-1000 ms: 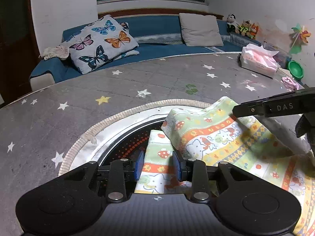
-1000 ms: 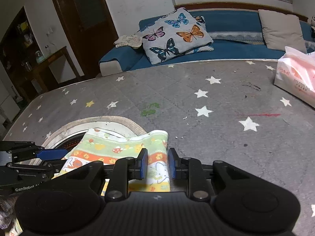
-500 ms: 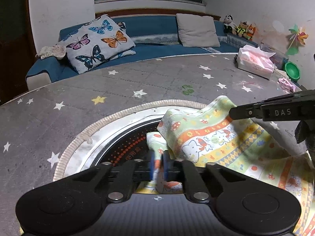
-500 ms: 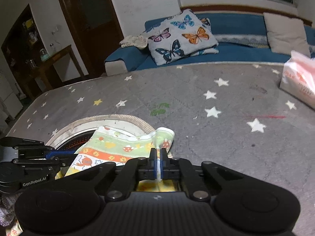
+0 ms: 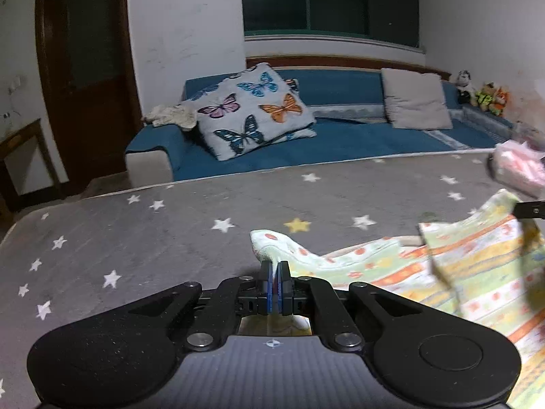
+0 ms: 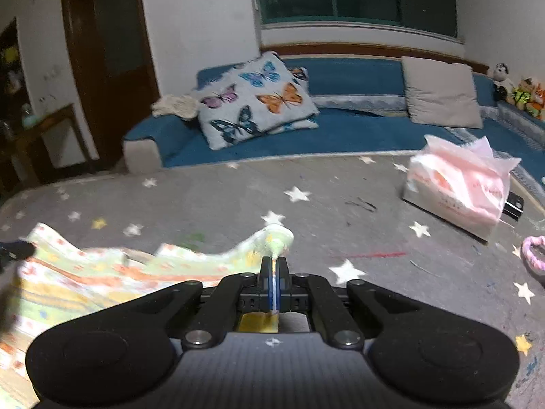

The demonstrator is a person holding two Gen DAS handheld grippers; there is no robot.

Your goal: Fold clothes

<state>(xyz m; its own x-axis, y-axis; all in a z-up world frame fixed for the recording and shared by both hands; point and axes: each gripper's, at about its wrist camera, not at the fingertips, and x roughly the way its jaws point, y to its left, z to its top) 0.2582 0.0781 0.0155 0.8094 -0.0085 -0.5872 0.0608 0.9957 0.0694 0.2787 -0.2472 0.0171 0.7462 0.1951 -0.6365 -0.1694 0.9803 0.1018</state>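
Observation:
A patterned cloth [image 5: 477,266] with green, orange and yellow stripes is lifted off the grey star-print table cover [image 5: 153,225]. My left gripper [image 5: 274,272] is shut on one corner of it, which pokes up past the fingertips. In the right wrist view the same cloth [image 6: 102,272] stretches off to the left, and my right gripper [image 6: 274,269] is shut on another corner. The cloth hangs between the two grippers. The right gripper's dark finger [image 5: 529,209] shows at the right edge of the left wrist view.
A pink tissue pack [image 6: 460,187] lies on the table cover [image 6: 340,211] at the right, with a pink ring-shaped item [image 6: 533,255] near it. Behind the table stands a blue sofa [image 5: 340,139] with a butterfly pillow [image 5: 252,112] and a beige cushion [image 5: 417,99].
Both grippers closed on corners of the cloth, then rose and tilted up, lifting it off the table. The round mat under the cloth has dropped out of view.

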